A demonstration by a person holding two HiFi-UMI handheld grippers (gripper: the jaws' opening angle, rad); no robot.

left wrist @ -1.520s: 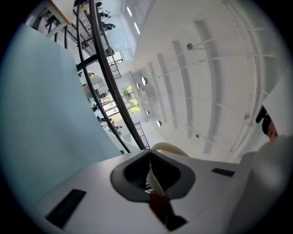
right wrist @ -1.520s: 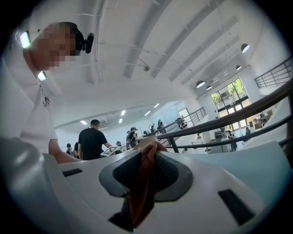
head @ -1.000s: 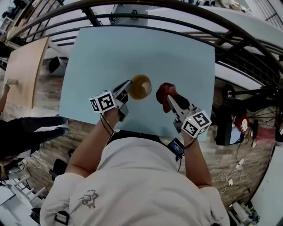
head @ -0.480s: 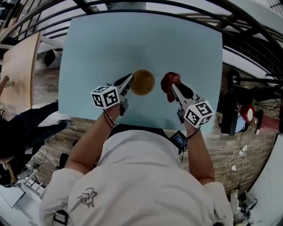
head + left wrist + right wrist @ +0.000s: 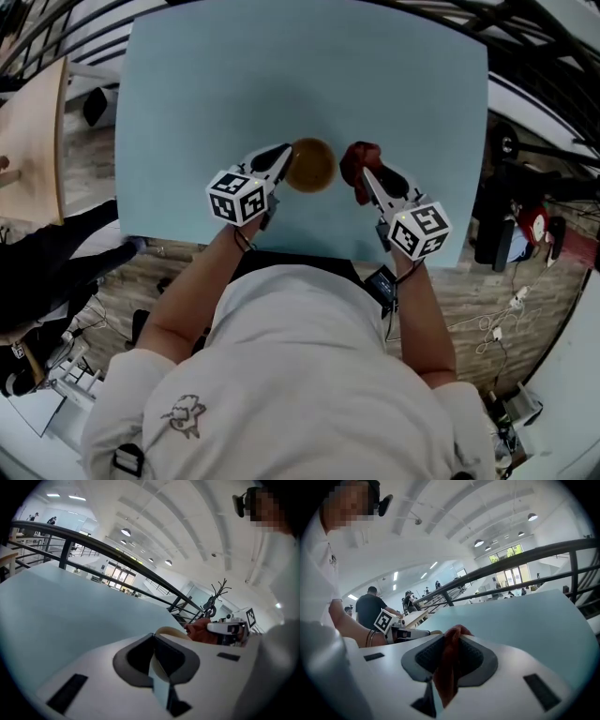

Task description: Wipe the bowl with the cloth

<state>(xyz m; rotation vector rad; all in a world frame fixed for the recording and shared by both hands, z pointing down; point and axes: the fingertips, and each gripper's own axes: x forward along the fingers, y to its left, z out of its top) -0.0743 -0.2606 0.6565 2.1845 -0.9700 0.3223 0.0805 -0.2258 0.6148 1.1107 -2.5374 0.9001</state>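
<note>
A tan bowl (image 5: 310, 165) is over the near middle of the pale blue table (image 5: 234, 84); whether it rests on the table I cannot tell. My left gripper (image 5: 281, 161) is at its left side, shut on its rim. In the left gripper view that pale rim (image 5: 171, 632) runs between the closed jaws of the left gripper (image 5: 153, 641). A red cloth (image 5: 361, 161) hangs just right of the bowl, apart from it. My right gripper (image 5: 364, 180) is shut on it. The cloth (image 5: 449, 665) fills the gap between the right gripper's (image 5: 451, 639) pads.
A wooden table (image 5: 33, 141) stands off to the left, with a person's dark sleeve (image 5: 56, 267) near the blue table's front left corner. Black railing bars (image 5: 525, 37) curve behind the table. Cables and gear (image 5: 525, 225) lie on the floor at right.
Both grippers have sunk toward the table top, the bowl and the cloth going down with them. The left gripper has rolled, its marker cube showing a different face.
</note>
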